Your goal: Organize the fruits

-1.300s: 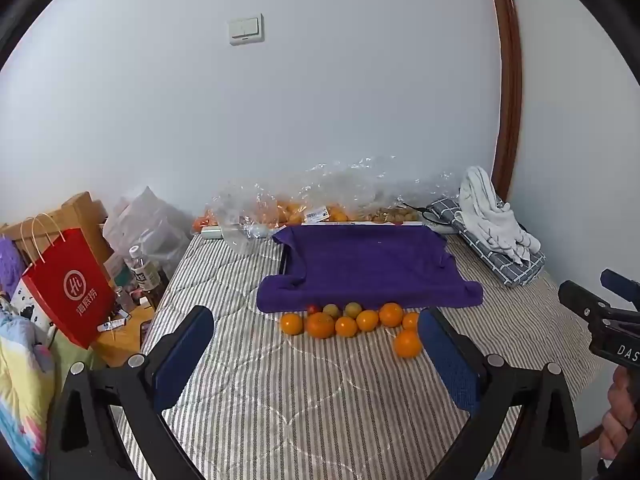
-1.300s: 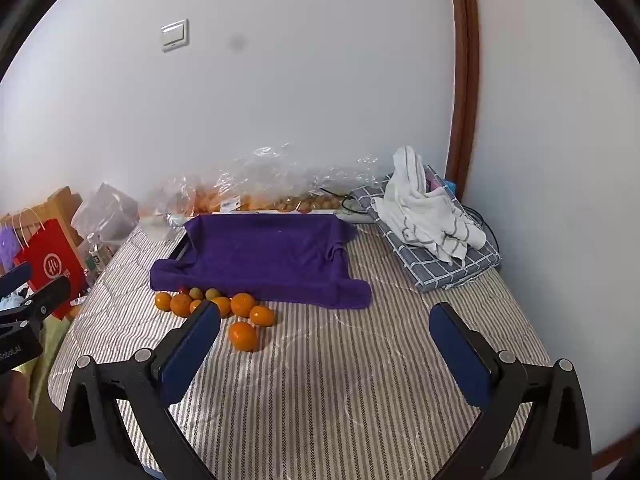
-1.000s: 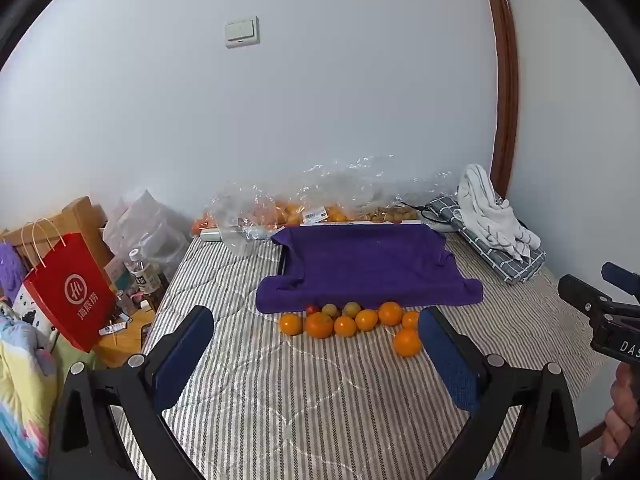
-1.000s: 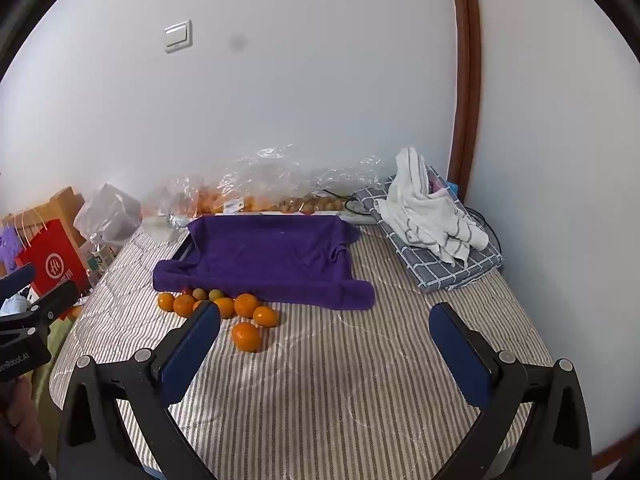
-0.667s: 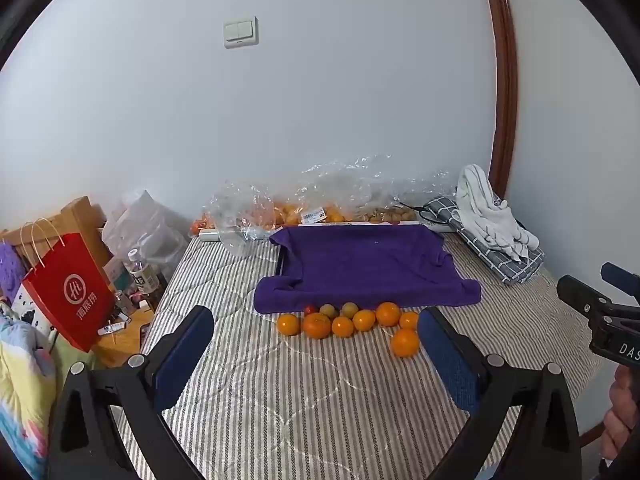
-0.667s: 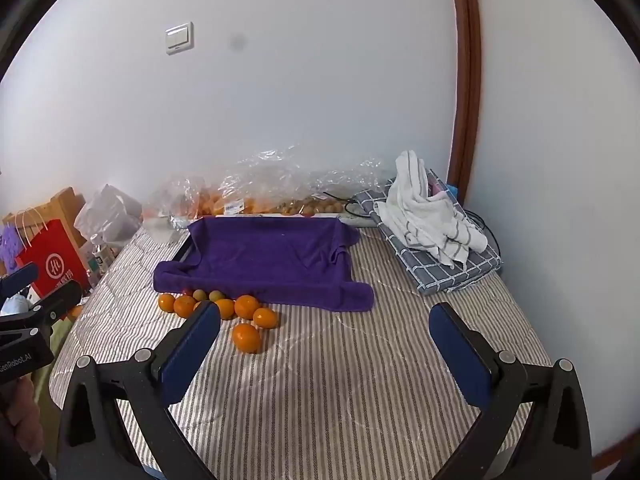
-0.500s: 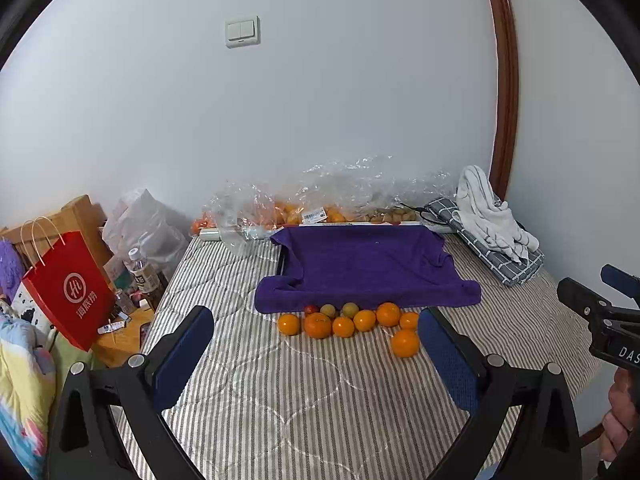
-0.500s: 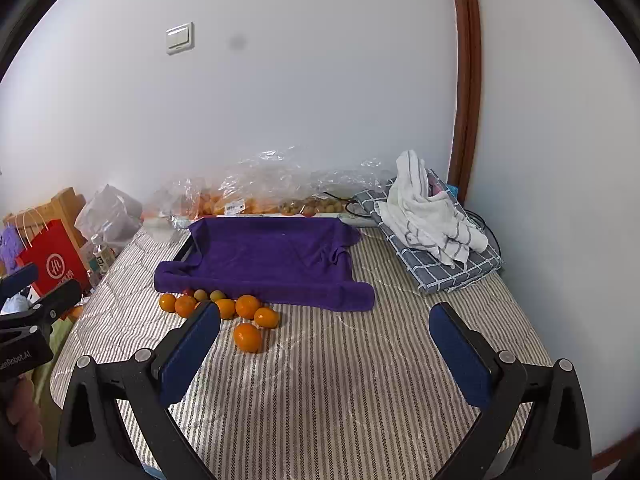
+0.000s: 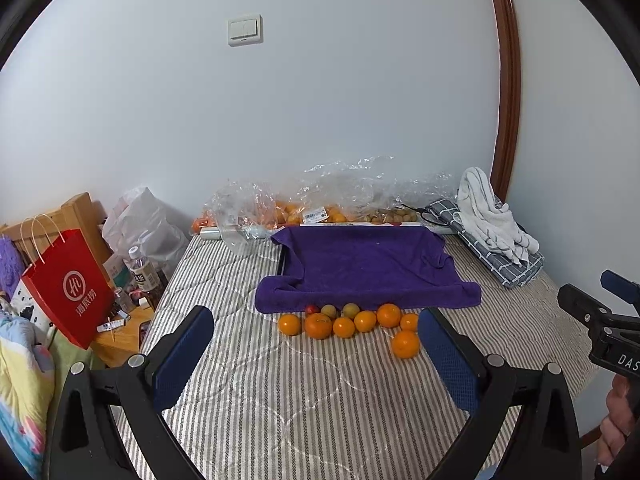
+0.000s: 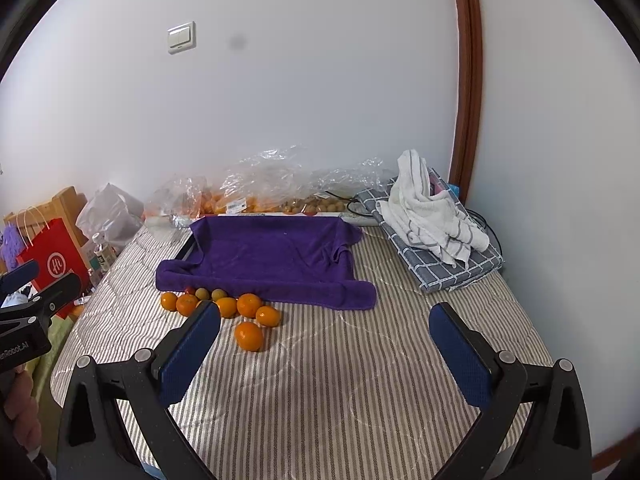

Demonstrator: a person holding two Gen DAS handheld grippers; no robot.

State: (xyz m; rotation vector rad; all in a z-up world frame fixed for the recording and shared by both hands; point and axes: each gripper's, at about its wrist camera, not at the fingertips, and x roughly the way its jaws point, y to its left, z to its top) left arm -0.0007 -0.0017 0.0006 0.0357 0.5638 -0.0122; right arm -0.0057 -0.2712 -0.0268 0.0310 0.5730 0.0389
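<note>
Both tongs released, left tongs (image 9: 316, 354), right tongs (image 10: 334, 346), above bare striped mattress (image 10: 340, 400), oranges (image 9: 348, 324) lining purple towel (image 9: 368, 268) edge.

Left wrist view looks forward from above the near edge of the grey-striped quilted mattress (image 9: 304, 400), facing the white wall. Right wrist view faces the same way from further right, at like distance. Both share the purple towel-draped tray (image 9: 368, 268) (image 10: 272, 256), the loose oranges (image 9: 405, 344) (image 10: 249, 335) before it, and each other's gripper at frame edge.
</note>
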